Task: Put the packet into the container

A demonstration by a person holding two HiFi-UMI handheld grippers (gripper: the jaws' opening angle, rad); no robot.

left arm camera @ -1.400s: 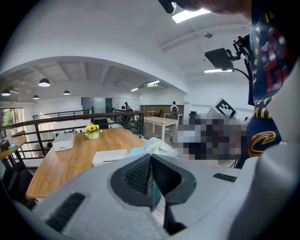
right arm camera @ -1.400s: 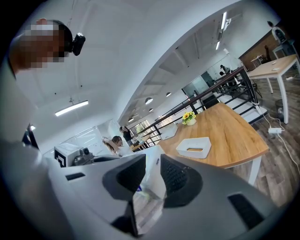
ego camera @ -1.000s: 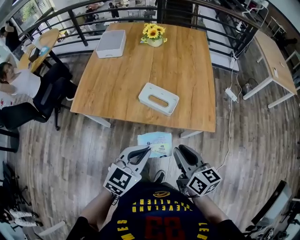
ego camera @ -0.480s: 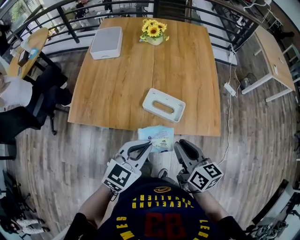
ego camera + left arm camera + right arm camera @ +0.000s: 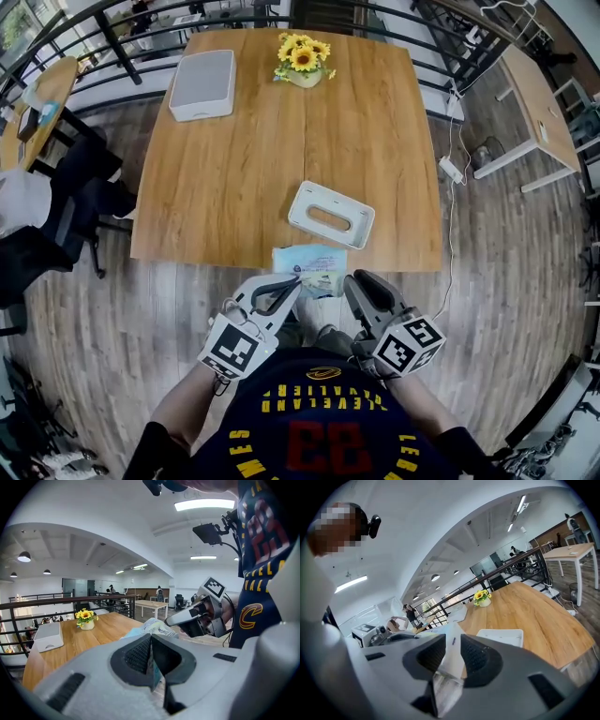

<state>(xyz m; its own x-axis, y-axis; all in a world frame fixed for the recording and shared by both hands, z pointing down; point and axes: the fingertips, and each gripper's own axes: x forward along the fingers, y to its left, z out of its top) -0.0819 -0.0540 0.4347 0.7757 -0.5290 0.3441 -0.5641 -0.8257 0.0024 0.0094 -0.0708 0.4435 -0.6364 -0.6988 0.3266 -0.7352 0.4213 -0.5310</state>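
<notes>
1. Compared with the frame a second earlier, the table (image 5: 234, 178) lies nearer the person. Its near edge, then well clear of the packet (image 5: 310, 265), now passes under the packet's far part in the head view, and the white container (image 5: 331, 215) has come close beyond it.
2. Left gripper (image 5: 294, 281): jaws clamped on the packet's left edge. Its own view shows the pads pressed together with the thin sheet pinched between them.
3. Right gripper (image 5: 355, 283): jaws closed on the packet's right edge. In its own view the pale film runs down between the two ribbed pads.
4. The packet hangs between the two grippers, above the floor and the table's near edge, not yet in the container.
5. The container rests on the table near its front edge, slot upward. In the right gripper view its near side is cut off by the gripper's body.
6. Partly hidden or unclear: the packet's gripped edges are covered by the jaws, and its print is too small to read. The person's forearms are largely covered by the dark shirt (image 5: 309, 431).
</notes>
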